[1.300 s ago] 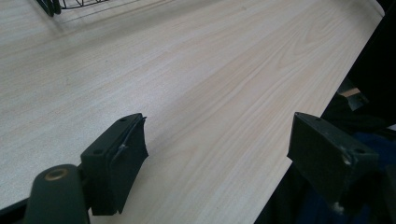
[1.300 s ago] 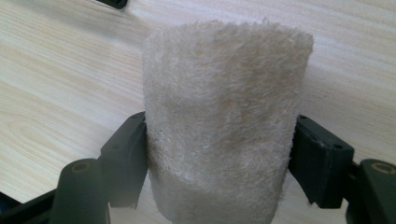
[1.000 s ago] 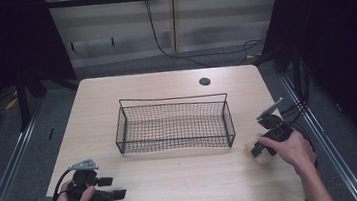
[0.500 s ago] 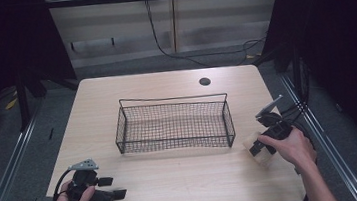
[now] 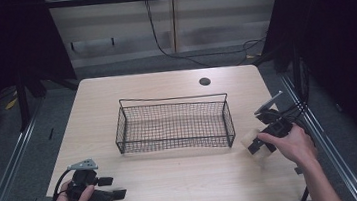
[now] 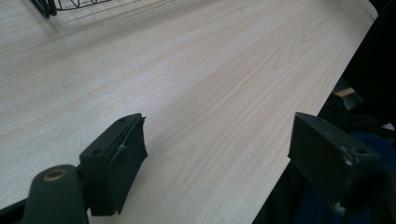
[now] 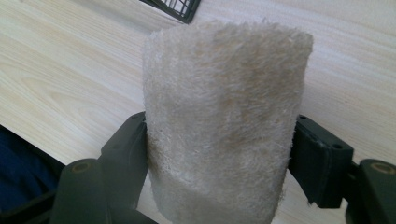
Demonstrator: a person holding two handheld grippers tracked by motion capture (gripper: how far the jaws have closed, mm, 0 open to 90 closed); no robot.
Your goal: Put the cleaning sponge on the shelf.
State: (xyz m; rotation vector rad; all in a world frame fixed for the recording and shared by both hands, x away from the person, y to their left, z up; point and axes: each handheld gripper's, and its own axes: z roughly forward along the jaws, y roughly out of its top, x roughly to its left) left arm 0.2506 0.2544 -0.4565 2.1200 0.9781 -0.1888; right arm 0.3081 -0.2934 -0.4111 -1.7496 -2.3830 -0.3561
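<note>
A pale beige fuzzy block (image 7: pixel 224 126), fibrous like a sponge or felt roll, fills the right gripper view, and both black pads press on its sides. In the high view my right gripper (image 5: pixel 258 148) holds this fuzzy block (image 5: pixel 258 156) just above the table, right of the black wire basket (image 5: pixel 176 142). My left gripper (image 5: pixel 110 188) rests at the front left corner of the table with its jaws wide apart. In the left gripper view, the left gripper (image 6: pixel 219 154) has only bare wood between its pads.
The wire basket stands mid-table, long side toward me; its corner (image 7: pixel 175 8) shows beyond the block. A round cable hole (image 5: pixel 204 81) lies at the table's back. The table's (image 5: pixel 185 180) front edge is close to both hands. Cables trail off the right side.
My right gripper has risen slightly with the fuzzy block held in it. The left gripper has stayed put.
</note>
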